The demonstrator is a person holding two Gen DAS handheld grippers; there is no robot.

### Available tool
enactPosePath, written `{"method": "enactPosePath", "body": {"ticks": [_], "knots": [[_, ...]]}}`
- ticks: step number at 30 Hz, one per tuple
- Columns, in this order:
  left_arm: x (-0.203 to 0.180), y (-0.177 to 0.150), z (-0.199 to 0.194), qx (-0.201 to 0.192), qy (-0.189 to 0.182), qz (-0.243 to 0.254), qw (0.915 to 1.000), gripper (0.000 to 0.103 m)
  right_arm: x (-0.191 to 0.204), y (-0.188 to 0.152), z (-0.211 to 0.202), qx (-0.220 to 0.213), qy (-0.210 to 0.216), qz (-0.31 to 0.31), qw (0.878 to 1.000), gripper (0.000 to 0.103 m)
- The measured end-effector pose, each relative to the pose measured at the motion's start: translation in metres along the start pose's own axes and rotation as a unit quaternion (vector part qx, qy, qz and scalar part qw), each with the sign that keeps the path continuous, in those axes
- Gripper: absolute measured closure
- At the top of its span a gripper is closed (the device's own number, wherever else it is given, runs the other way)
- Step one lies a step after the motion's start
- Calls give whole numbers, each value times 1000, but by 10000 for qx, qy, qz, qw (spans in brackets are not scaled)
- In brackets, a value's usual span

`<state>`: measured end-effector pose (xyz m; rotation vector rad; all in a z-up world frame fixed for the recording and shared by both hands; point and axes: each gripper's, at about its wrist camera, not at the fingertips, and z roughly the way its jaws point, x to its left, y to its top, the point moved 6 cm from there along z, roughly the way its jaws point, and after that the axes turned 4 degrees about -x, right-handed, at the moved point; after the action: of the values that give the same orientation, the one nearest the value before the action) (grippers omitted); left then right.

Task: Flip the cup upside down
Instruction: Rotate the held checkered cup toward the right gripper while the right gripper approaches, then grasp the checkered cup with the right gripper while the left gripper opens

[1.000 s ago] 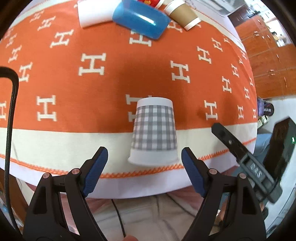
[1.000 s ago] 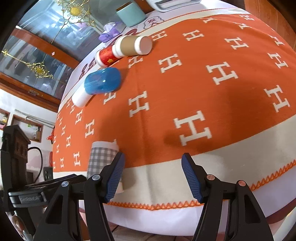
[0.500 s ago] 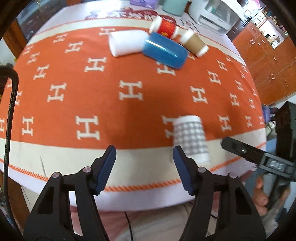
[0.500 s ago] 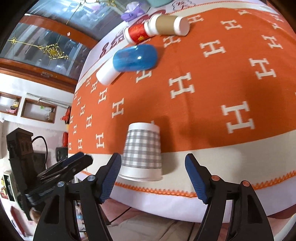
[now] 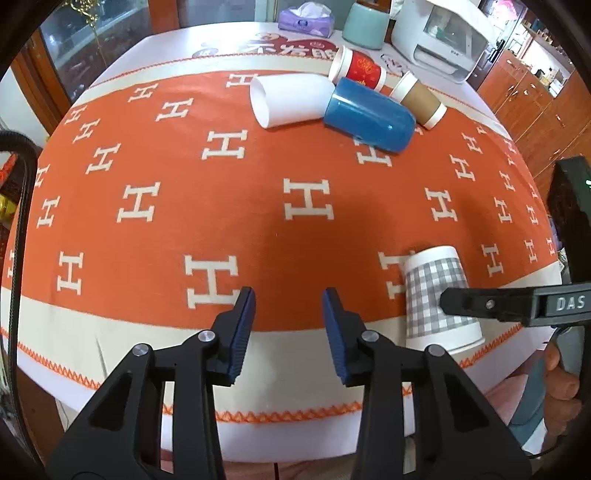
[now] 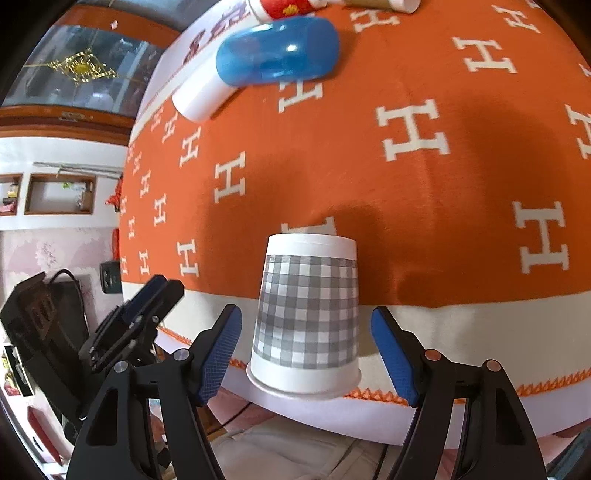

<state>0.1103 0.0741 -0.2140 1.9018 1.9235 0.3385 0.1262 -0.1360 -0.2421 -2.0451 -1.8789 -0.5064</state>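
A grey-and-white checked paper cup (image 6: pixel 308 317) stands upside down, rim down, near the front edge of the orange tablecloth. It also shows at the right of the left wrist view (image 5: pixel 437 299). My right gripper (image 6: pixel 306 350) is open, its blue pads on either side of the cup without touching it. One right finger (image 5: pixel 491 304) crosses in front of the cup in the left wrist view. My left gripper (image 5: pixel 288 328) is open and empty, to the left of the cup over the cloth's front border.
At the far side of the cloth lie a white cup (image 5: pixel 288 98), a blue cup (image 5: pixel 369 114), a red cup (image 5: pixel 356 70) and a brown cup (image 5: pixel 419 99). A tissue box (image 5: pixel 306 20), a teal jar (image 5: pixel 365 26) and a white appliance (image 5: pixel 439 37) stand behind.
My left gripper has drawn away to the left of the checked cup and narrowed its opening. My right gripper has moved in until its pads flank the cup.
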Motion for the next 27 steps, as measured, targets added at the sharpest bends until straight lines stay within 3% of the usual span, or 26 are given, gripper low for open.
{"method": "enactPosePath", "body": {"ticks": [9,15,19,22,27], "knots": [[2,4,3,-196,56,290,9994,70,3,9,25,382,-188,-93,9991,37],[-1,0,13,42,-92,283,9995,71,5,9,29,430,-139,-120,9989,40],[0,-3,23,275,-227,87,9993,80,7,4,27,377,-75,-200,9991,41],[-1,-3,23,203,-170,73,9996,80,10,4,17,67,3,-312,9995,41],[-5,3,15,-95,-43,58,9999,80,14,7,-7,-1018,224,-629,9926,41]]}}
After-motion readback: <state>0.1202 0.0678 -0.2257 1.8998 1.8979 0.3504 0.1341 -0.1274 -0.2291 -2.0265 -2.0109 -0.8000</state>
